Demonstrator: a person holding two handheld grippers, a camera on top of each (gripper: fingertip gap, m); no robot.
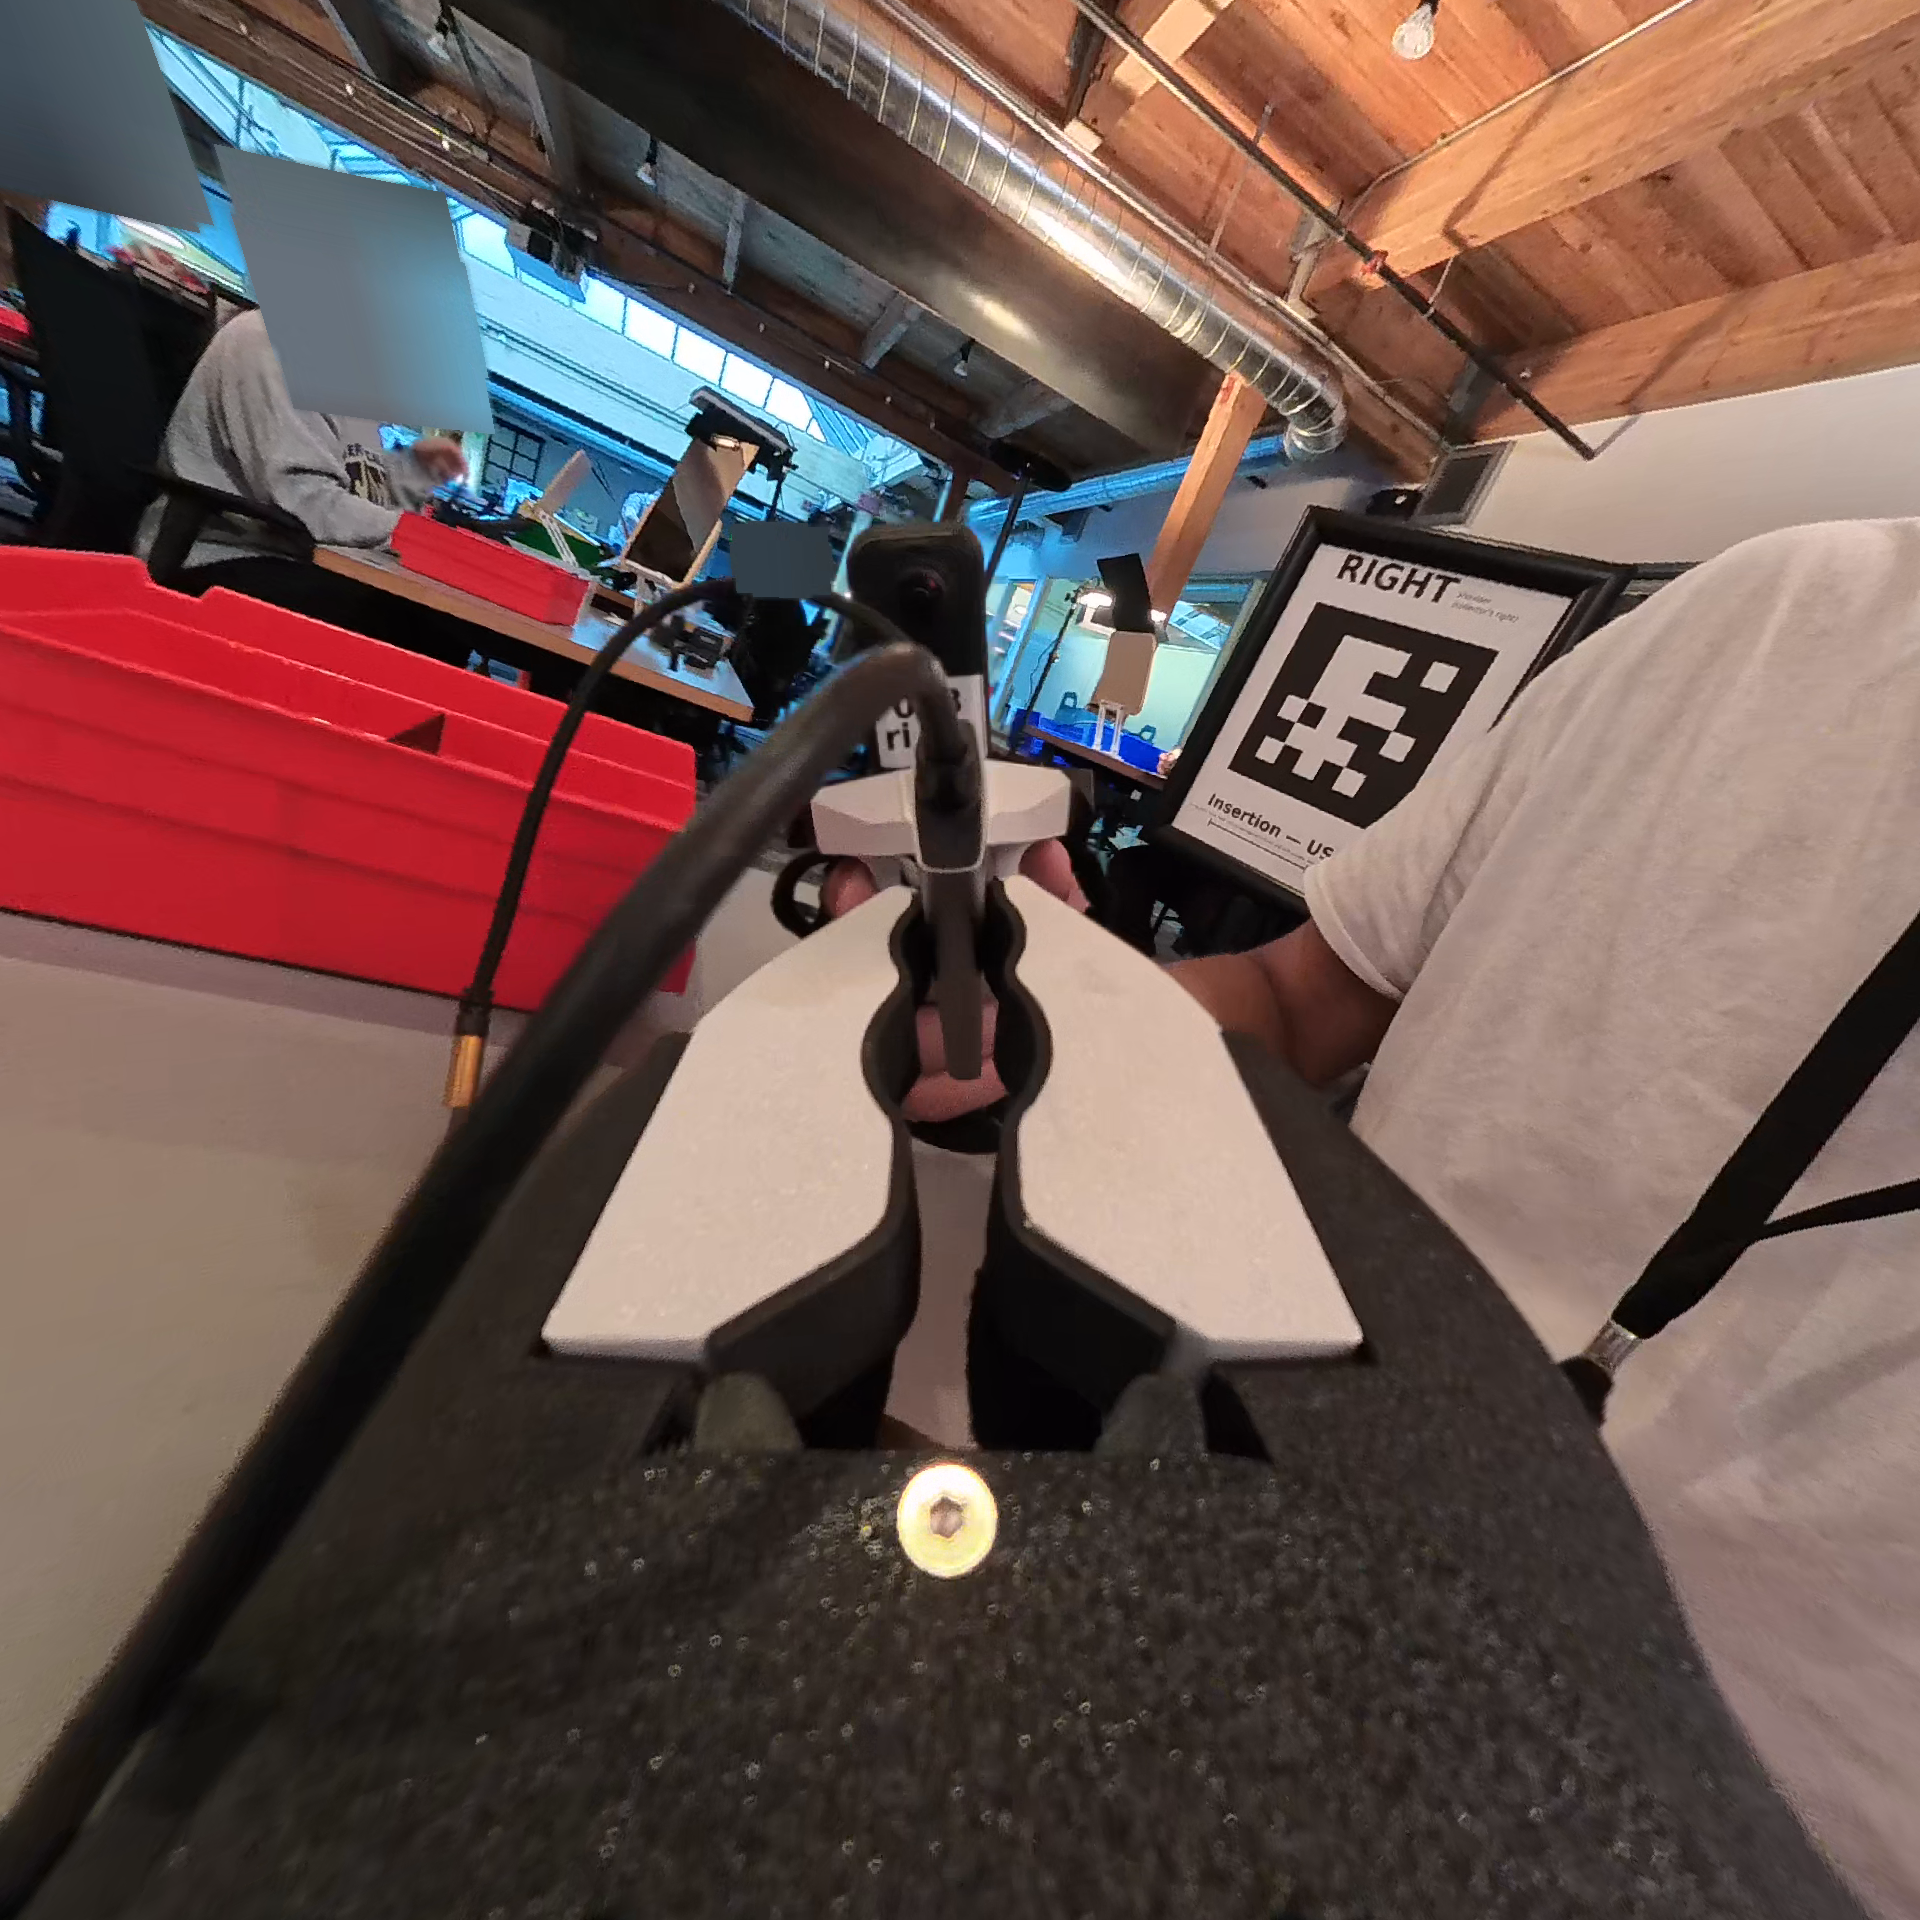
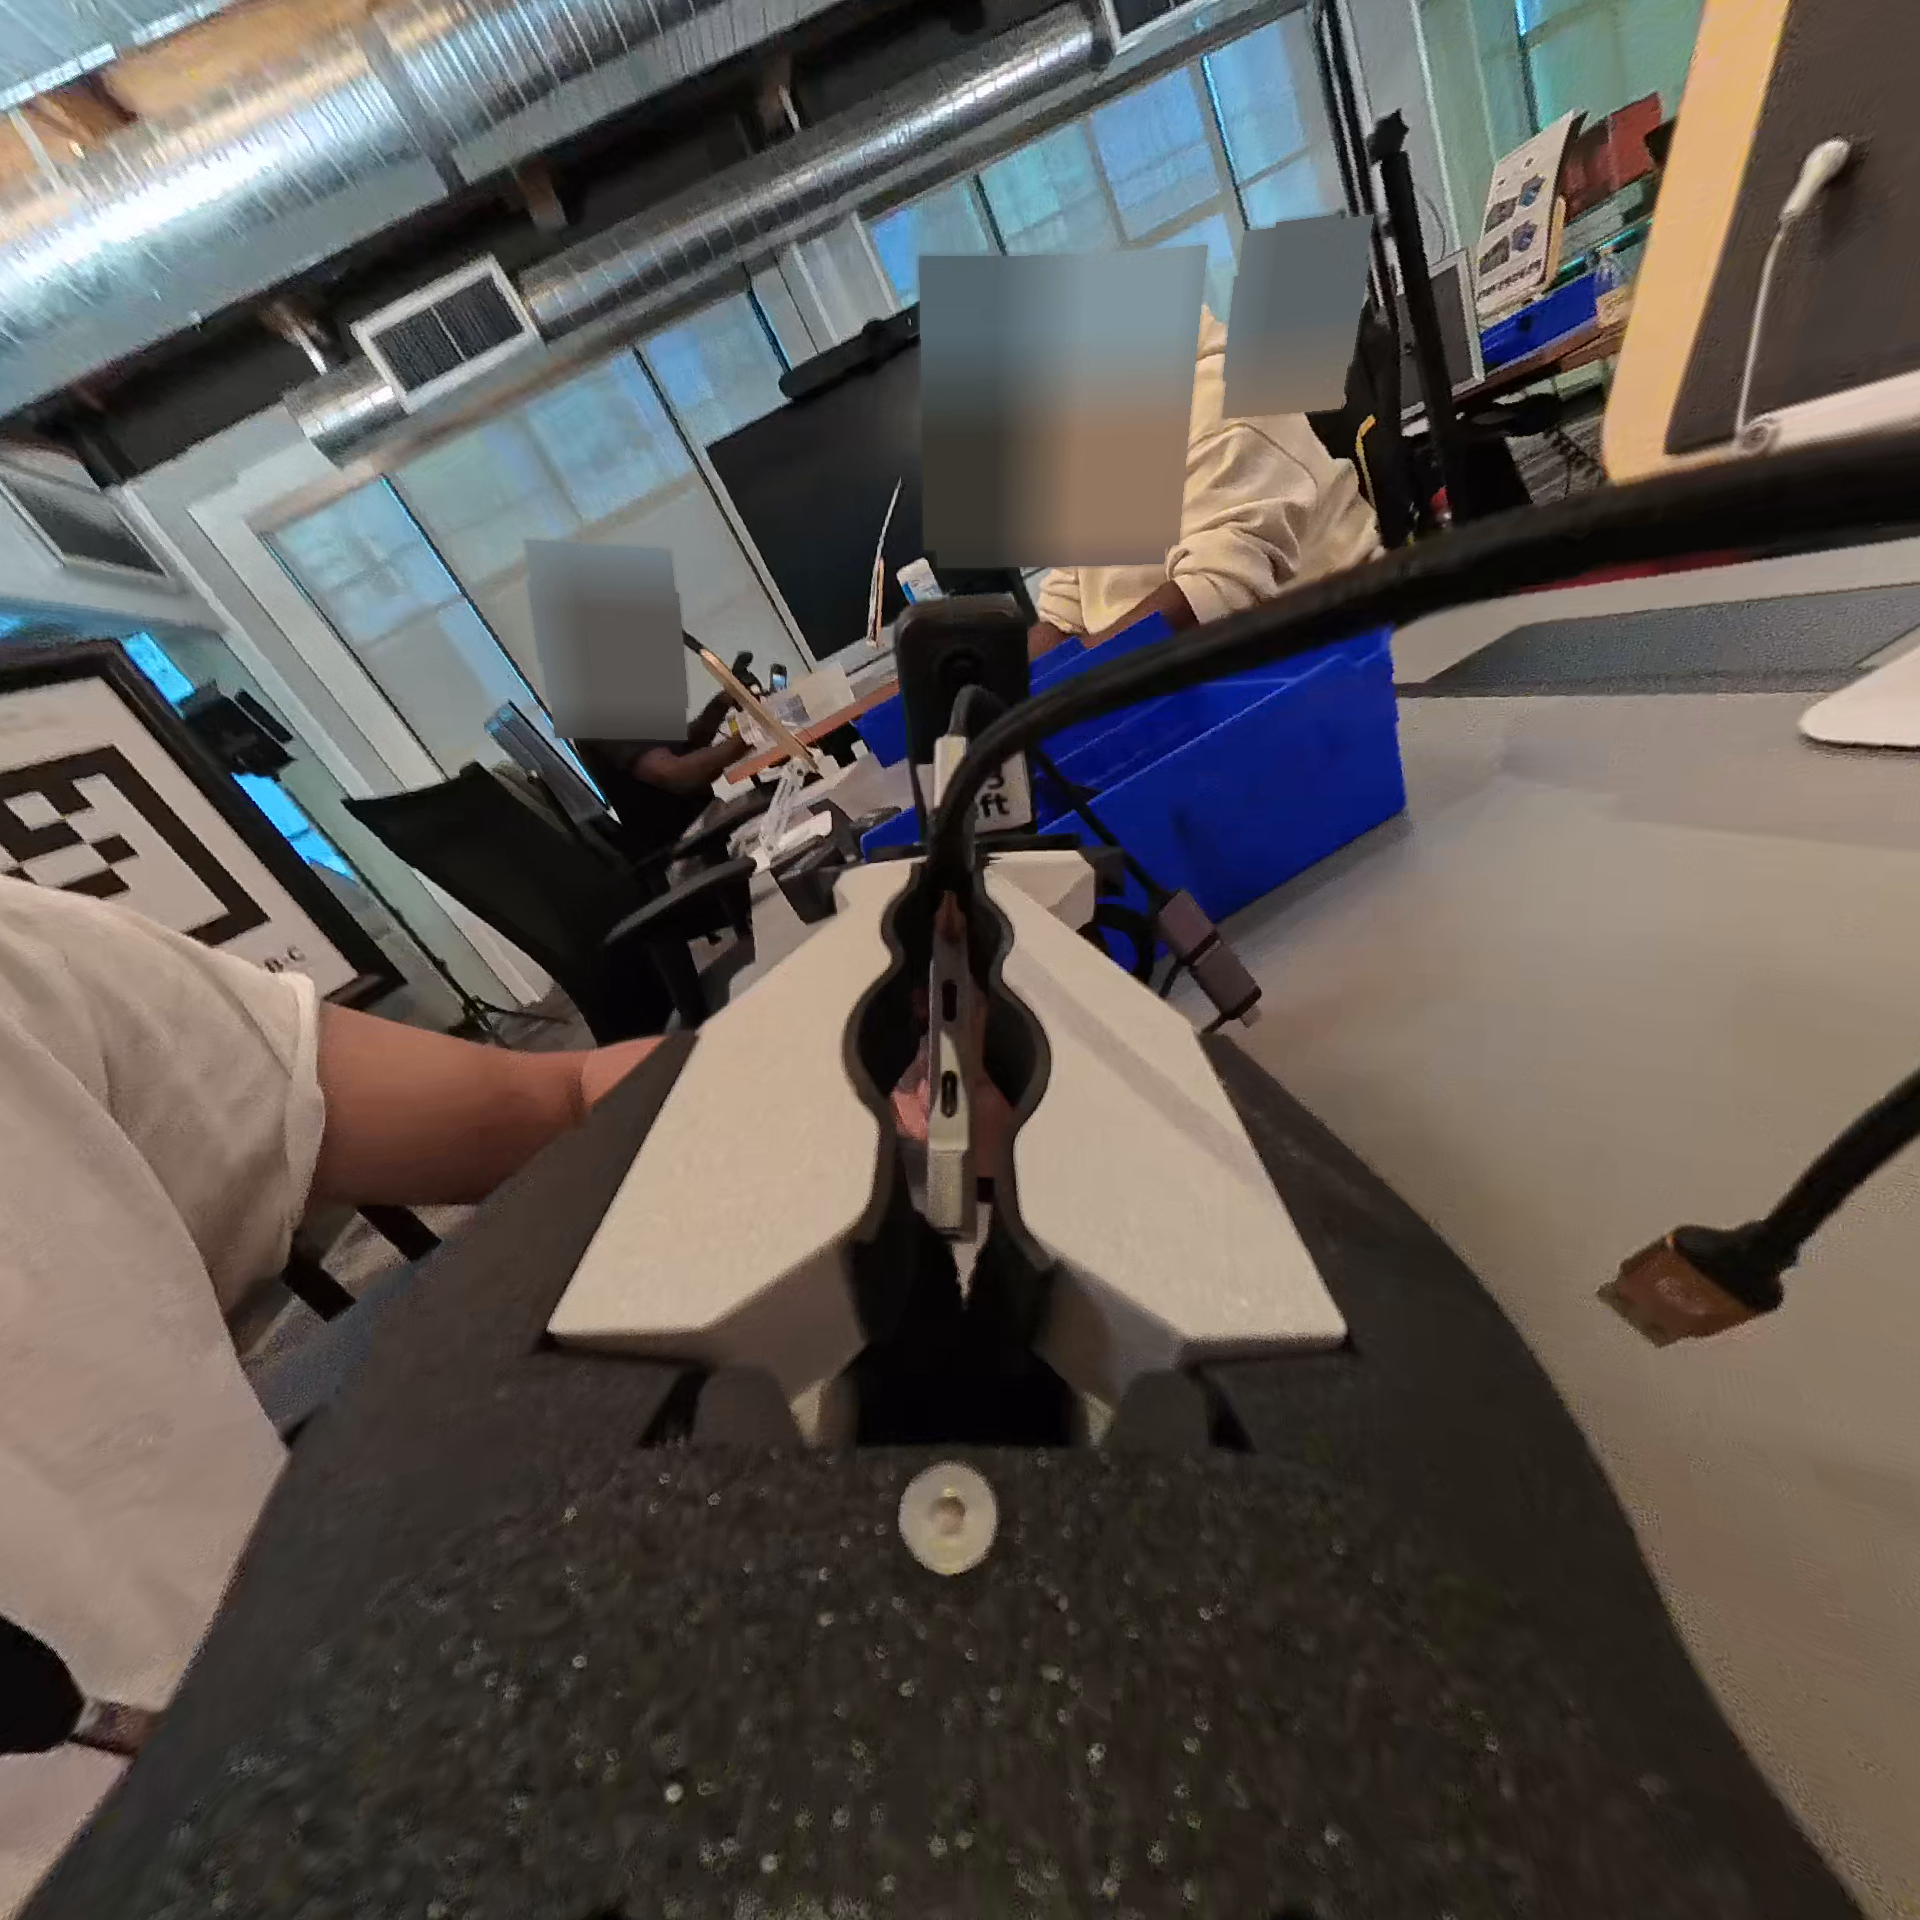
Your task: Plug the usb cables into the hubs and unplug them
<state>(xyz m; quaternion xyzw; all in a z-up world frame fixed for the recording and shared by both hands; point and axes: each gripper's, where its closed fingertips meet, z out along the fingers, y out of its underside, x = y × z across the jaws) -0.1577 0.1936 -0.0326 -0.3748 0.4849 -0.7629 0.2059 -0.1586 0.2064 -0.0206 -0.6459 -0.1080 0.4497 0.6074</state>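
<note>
Grippers face each other tip to tip: the left gripper is clenched on a black cable plug, the right gripper clenched on a silver adapter, both long axes roughly in line.

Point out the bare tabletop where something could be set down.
Left wrist view: bare grey table left of the left gripper, bordered by the red bins and a gold-tipped cable end. Right wrist view: open table right of the right gripper, past the blue bin; a brown plug and grey adapter crowd it.
</note>
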